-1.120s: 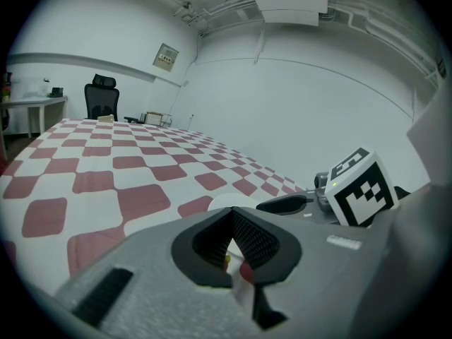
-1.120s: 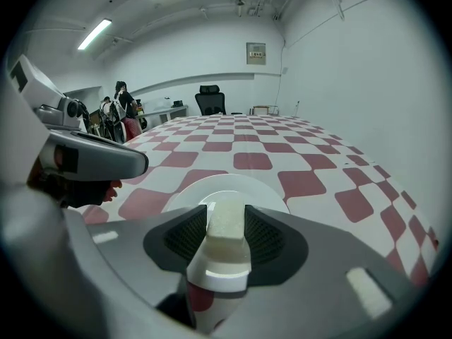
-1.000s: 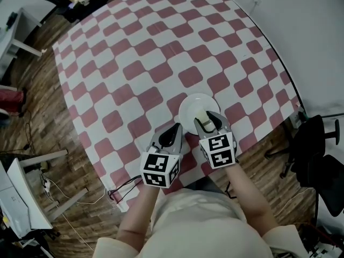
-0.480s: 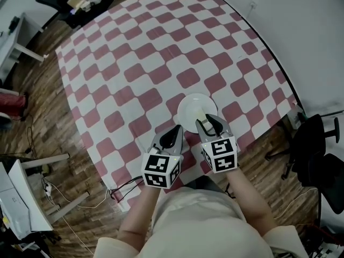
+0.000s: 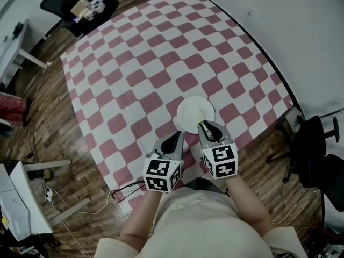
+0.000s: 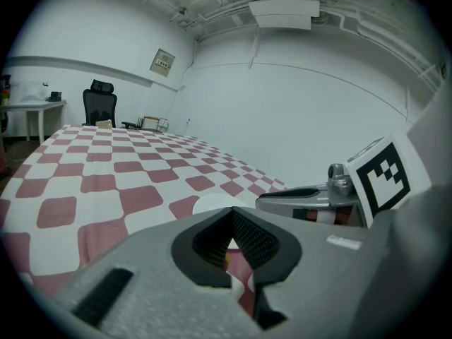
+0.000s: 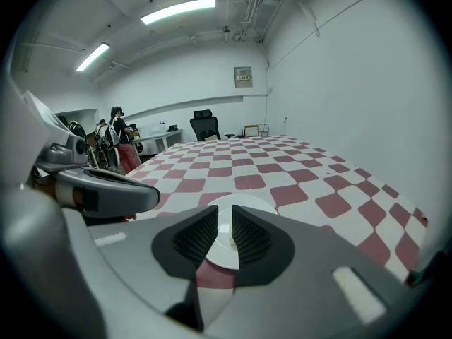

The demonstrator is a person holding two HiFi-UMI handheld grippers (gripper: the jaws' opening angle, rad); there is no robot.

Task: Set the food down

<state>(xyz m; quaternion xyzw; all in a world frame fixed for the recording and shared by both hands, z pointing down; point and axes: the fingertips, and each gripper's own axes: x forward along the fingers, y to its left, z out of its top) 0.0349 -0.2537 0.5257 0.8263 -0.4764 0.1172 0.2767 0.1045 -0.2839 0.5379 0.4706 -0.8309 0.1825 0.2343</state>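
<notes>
Food (image 5: 200, 116), a small pale yellow piece, lies on a white plate (image 5: 188, 109) near the close edge of a red-and-white checked cloth (image 5: 134, 63). Right gripper (image 5: 209, 128) points away from the person's body, its tips at the plate's near rim; its jaws are closing, a narrow gap left between them with nothing in it. Left gripper (image 5: 174, 137) sits level just beside it, aimed at the plate's left rim, its jaws together and empty. Both forearms reach forward, bent in close to the torso.
</notes>
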